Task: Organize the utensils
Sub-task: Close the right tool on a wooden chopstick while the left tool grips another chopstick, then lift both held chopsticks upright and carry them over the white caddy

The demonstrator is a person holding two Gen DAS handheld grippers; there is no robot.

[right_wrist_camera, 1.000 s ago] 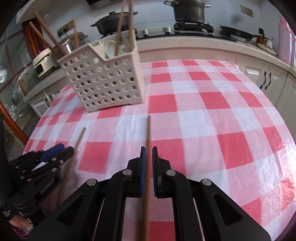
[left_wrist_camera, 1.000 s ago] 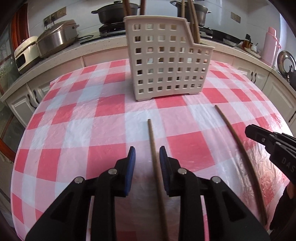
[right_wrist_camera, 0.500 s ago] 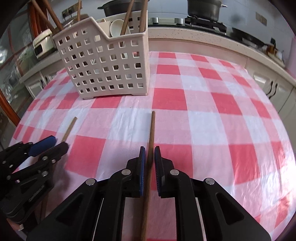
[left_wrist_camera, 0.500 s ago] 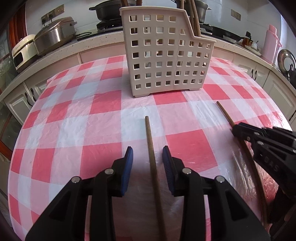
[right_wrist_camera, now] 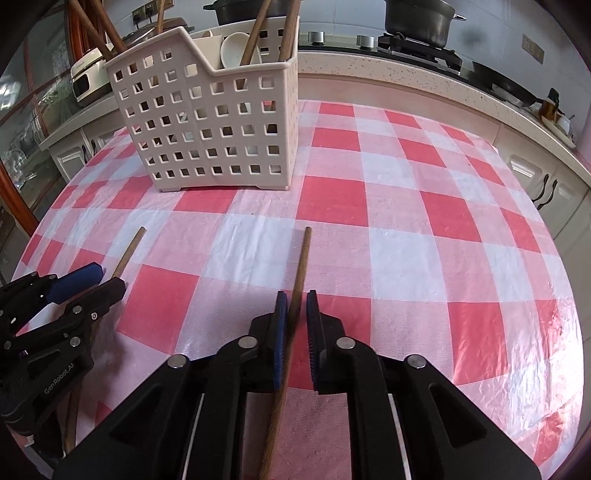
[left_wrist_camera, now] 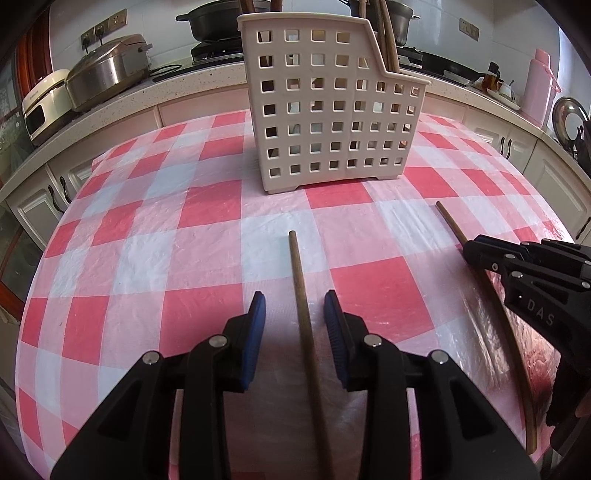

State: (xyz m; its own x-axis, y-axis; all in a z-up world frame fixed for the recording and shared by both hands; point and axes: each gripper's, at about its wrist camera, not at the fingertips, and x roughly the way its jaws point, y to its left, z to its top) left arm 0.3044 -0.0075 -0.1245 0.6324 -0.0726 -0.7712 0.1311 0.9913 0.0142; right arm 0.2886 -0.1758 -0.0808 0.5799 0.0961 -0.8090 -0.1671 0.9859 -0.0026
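Two long wooden sticks lie on the red-checked tablecloth in front of a white perforated utensil basket (left_wrist_camera: 325, 110) (right_wrist_camera: 207, 129). My left gripper (left_wrist_camera: 294, 295) is open and straddles one stick (left_wrist_camera: 295, 258), with a gap on each side. My right gripper (right_wrist_camera: 296, 295) is closing onto the other stick (right_wrist_camera: 303, 254), its blue pads against the wood. Each wrist view also shows the other gripper low at the side: the right gripper (left_wrist_camera: 476, 247) on its stick (left_wrist_camera: 448, 221), the left gripper (right_wrist_camera: 105, 280) over its stick (right_wrist_camera: 129, 251). The near ends of both sticks are hidden.
The basket holds several wooden utensils and a white spoon (right_wrist_camera: 236, 48). Behind the round table runs a counter with a rice cooker (left_wrist_camera: 107, 70), pots on a stove (right_wrist_camera: 417, 18) and a pink flask (left_wrist_camera: 539, 85). Cabinets stand close around the table edge.
My right gripper has edged forward along its stick and rolled slightly, still around it. My left gripper has stayed in place, its jaws a little wider than a second ago.
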